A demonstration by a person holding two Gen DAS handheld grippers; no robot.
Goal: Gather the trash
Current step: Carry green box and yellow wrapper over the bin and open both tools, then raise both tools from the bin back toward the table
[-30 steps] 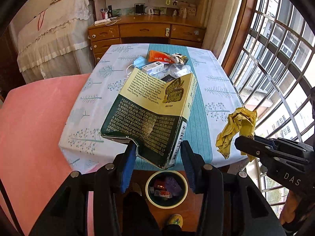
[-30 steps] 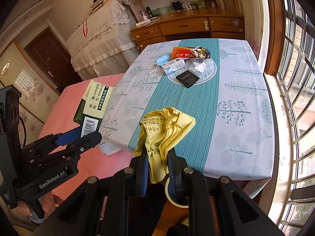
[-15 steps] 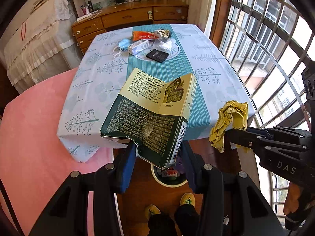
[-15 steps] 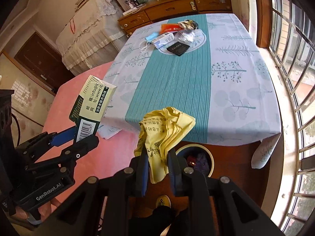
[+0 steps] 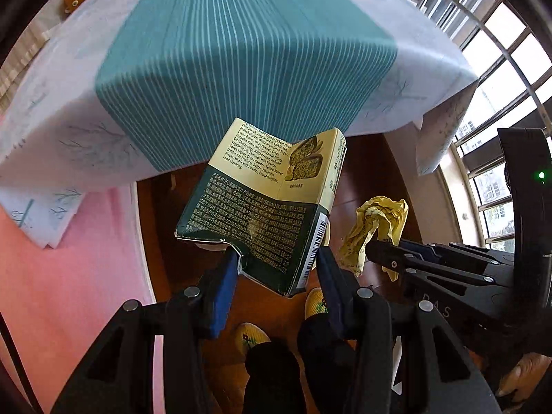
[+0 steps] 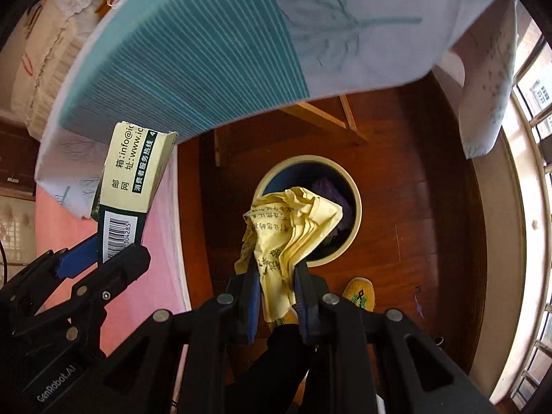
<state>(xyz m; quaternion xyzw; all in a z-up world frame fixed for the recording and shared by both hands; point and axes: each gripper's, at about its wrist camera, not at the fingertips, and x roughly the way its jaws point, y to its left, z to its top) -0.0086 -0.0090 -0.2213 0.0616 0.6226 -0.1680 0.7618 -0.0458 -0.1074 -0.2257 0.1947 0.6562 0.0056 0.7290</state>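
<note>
At the left, a pink cloth-covered surface [image 5: 69, 276] lies beside the dark wooden floor [image 6: 414, 207]. The left gripper [image 5: 277, 265] is clamped on the torn lower end of a flattened green and cream cardboard food box [image 5: 265, 207], its blue-padded fingers [image 5: 224, 283] pressing the box from both sides; the box hangs in the air just off the near edge of the table, over the floor. In the right wrist view the same box [image 6: 127, 186] shows its barcode side, held left of the bin. Above and behind, the table's white tablecloth with a teal striped centre band [image 5: 241, 51] drapes over the near edge. Further right, the right gripper [image 6: 276, 276] is closed narrowly on a crumpled yellow printed paper [image 6: 293, 227], which stands up from between the fingers directly above a round cream-rimmed trash bin [image 6: 355, 227] on the floor; dark and purple rubbish shows inside. A yellow slipper [image 6: 358, 293] sits just beside the bin's near rim. Window bars [image 5: 500, 34] line the far right.
</note>
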